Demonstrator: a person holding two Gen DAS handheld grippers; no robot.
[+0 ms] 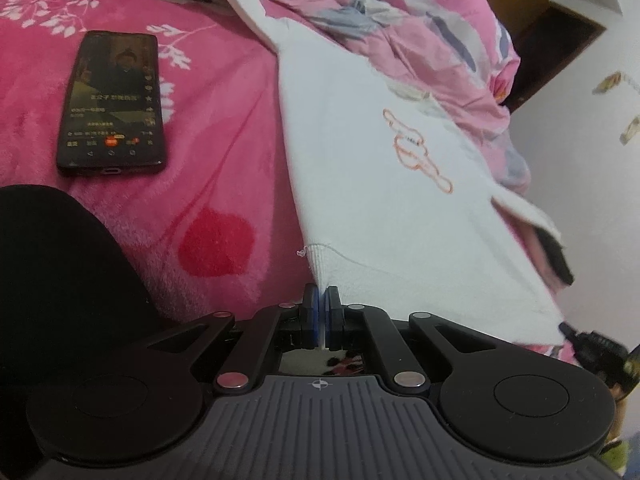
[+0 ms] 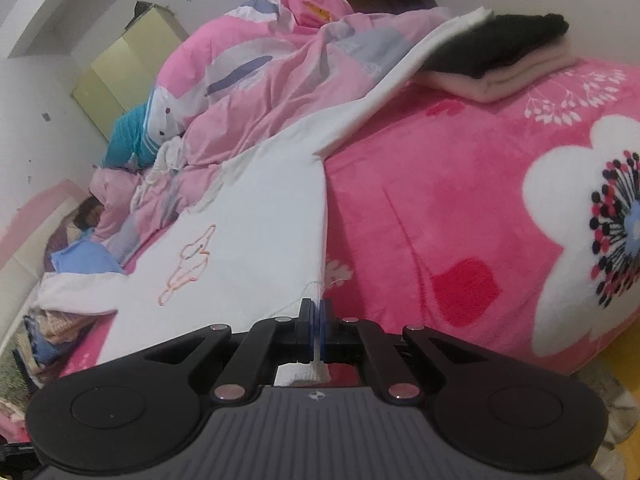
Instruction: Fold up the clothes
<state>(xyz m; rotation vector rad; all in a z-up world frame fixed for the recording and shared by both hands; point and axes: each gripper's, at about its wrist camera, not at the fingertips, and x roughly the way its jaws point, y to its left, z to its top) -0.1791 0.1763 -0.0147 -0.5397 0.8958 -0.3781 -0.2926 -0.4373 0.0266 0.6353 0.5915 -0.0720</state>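
Soft, even indoor light fills both my views, with no glare and only faint shadows. The fisheye bends everything near the edges, darkening the corners. My white garment (image 1: 380, 184) looks slightly washed out, its far end smeared.

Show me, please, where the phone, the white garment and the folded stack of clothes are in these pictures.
phone (image 1: 112, 102): left wrist view, middle of its lit screen.
white garment (image 1: 360, 168): left wrist view, plain cloth beside the orange drawing.
folded stack of clothes (image 2: 504, 56): right wrist view, dark top layer.

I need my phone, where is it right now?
The phone shows in the left wrist view, upper left, lying on the pink blanket left of the white garment.
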